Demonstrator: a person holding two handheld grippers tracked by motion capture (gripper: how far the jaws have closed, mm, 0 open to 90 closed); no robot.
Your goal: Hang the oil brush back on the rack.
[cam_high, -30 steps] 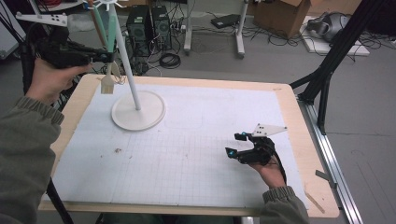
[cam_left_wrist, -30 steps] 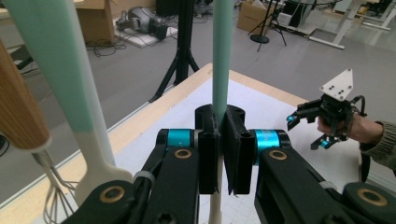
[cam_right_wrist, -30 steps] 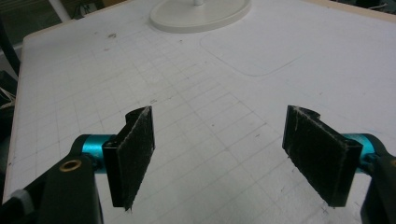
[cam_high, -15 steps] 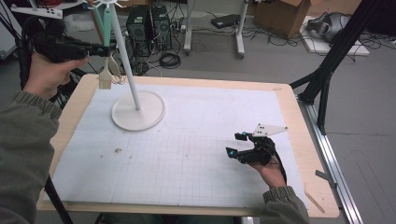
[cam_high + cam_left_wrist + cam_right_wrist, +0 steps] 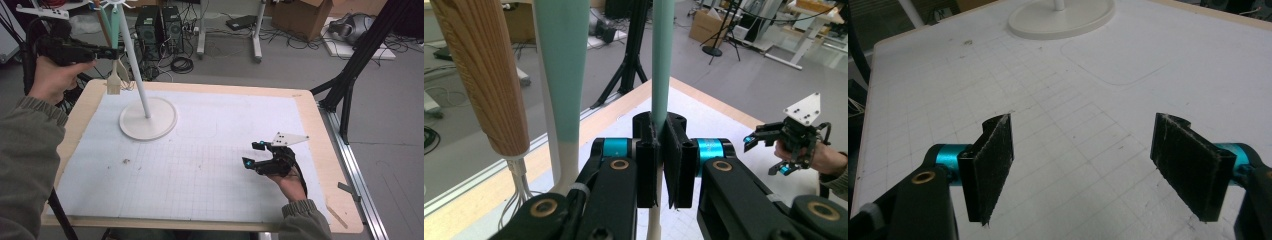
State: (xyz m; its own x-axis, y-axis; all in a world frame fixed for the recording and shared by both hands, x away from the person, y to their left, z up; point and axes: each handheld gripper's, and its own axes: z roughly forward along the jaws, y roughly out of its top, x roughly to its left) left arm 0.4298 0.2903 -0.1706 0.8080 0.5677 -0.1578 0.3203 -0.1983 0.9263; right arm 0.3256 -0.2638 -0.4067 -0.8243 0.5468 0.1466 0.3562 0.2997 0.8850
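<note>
A white stand with a thin pole (image 5: 136, 70) and a round base (image 5: 148, 120) rises at the back left of the table. Utensils hang from its top: a teal-handled utensil (image 5: 114, 31) with a cream head (image 5: 114, 83) and a wooden-handled one (image 5: 103, 22). My left gripper (image 5: 111, 50) is held high beside the pole, shut on the slim teal handle (image 5: 663, 60); its jaws (image 5: 663, 125) pinch it tight. A wider teal handle (image 5: 564, 65) and the wooden handle (image 5: 479, 75) hang just beside. My right gripper (image 5: 255, 157) rests low at the table's front right, open (image 5: 1088, 165) and holding nothing.
The white gridded mat (image 5: 210, 150) covers the wooden table (image 5: 325, 145). A few crumbs (image 5: 125, 161) lie on the mat left of centre. Black frame legs (image 5: 350, 80) stand off the right edge; computers and cables (image 5: 165, 30) sit on the floor behind.
My left gripper has risen slightly with the teal handle, and the utensil's cream head lifted with it. The right gripper has stayed still.
</note>
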